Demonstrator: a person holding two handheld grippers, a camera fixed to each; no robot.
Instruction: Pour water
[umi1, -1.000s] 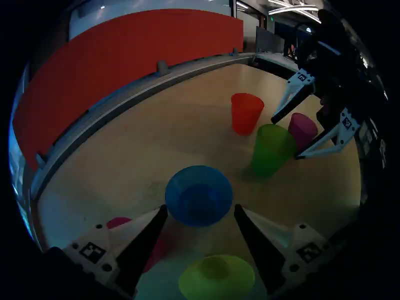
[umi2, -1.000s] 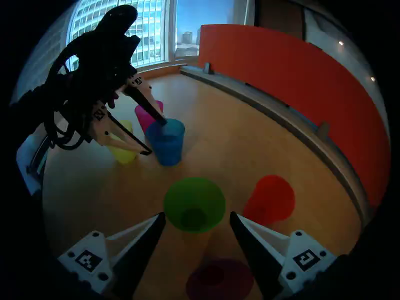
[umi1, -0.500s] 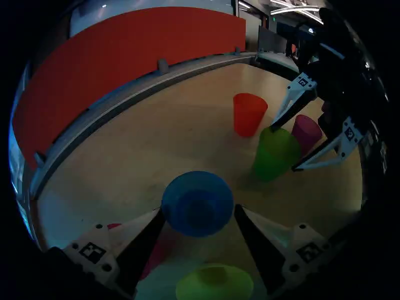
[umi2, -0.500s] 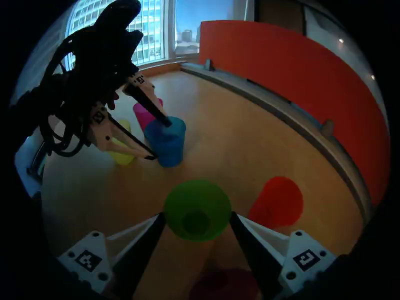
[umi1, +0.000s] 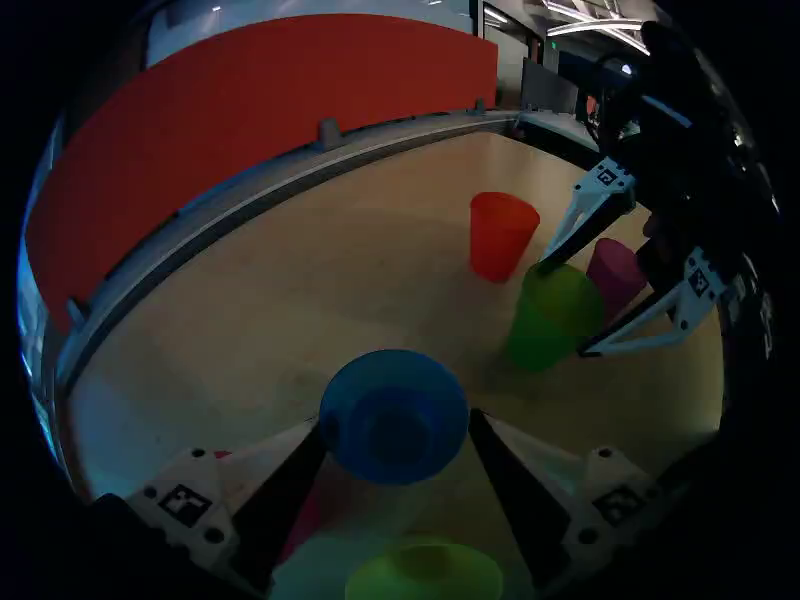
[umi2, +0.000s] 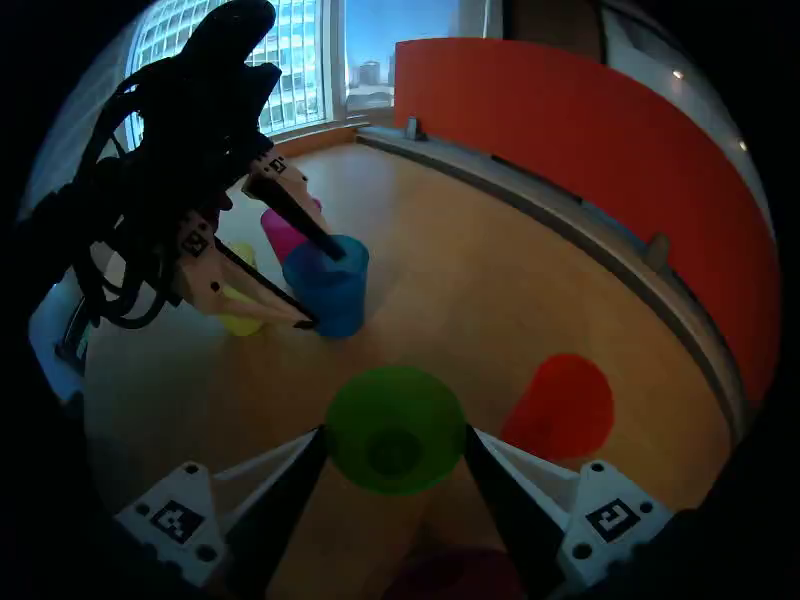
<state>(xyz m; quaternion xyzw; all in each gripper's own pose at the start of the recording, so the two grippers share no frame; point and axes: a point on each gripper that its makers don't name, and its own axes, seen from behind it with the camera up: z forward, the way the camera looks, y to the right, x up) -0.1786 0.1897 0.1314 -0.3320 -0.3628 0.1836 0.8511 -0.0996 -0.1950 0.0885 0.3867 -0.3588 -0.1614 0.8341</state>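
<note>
A blue cup (umi1: 394, 415) stands upright on the wooden table between the fingers of my left gripper (umi1: 395, 428), which is open, its tips level with the cup's rim on either side. A green cup (umi2: 394, 428) stands the same way between the fingers of my open right gripper (umi2: 394, 436). In the left gripper view the right gripper (umi1: 564, 310) straddles the green cup (umi1: 545, 318). In the right gripper view the left gripper (umi2: 328, 290) straddles the blue cup (umi2: 330, 288). I cannot tell whether either cup holds water.
A red cup (umi1: 500, 235) and a purple cup (umi1: 615, 272) stand by the green one. A pink cup (umi2: 283, 232) and a yellow cup (umi2: 240, 318) stand behind the blue one. A red partition (umi1: 250, 110) runs along the table's far edge.
Both grippers have moved forward, so the blue cup and the green cup now sit deeper between their fingers. The finger spread looks the same. The cups stay on the table.
</note>
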